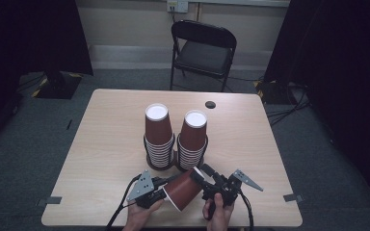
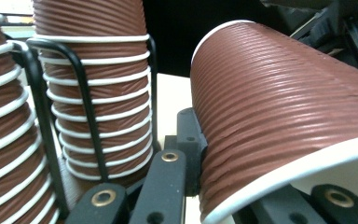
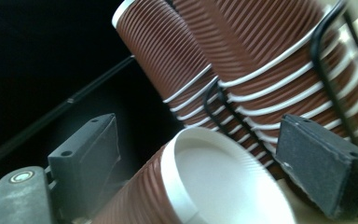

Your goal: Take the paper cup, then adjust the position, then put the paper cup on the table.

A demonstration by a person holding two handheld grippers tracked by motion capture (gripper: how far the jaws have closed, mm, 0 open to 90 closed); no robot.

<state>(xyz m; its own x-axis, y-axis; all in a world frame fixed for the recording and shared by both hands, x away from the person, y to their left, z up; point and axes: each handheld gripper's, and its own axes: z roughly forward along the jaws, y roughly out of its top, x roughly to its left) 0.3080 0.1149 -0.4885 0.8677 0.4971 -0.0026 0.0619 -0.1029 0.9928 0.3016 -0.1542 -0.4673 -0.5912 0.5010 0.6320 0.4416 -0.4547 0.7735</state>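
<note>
Brown paper cup (image 1: pixel 183 189) lies tilted on its side above the near edge of the table (image 1: pixel 101 144), just in front of two stacks of cups (image 1: pixel 176 137) that stand in a black wire holder (image 2: pixel 86 102). Left gripper (image 1: pixel 160 191) is closed on the rim end of this cup. Right gripper (image 1: pixel 203 174) has its jaws open, one pad on each side of the cup's white bottom, and the pads do not press it.

Black hand-held gripper (image 1: pixel 160 188) with grey three-cornered plate, brass-ringed screws
</note>
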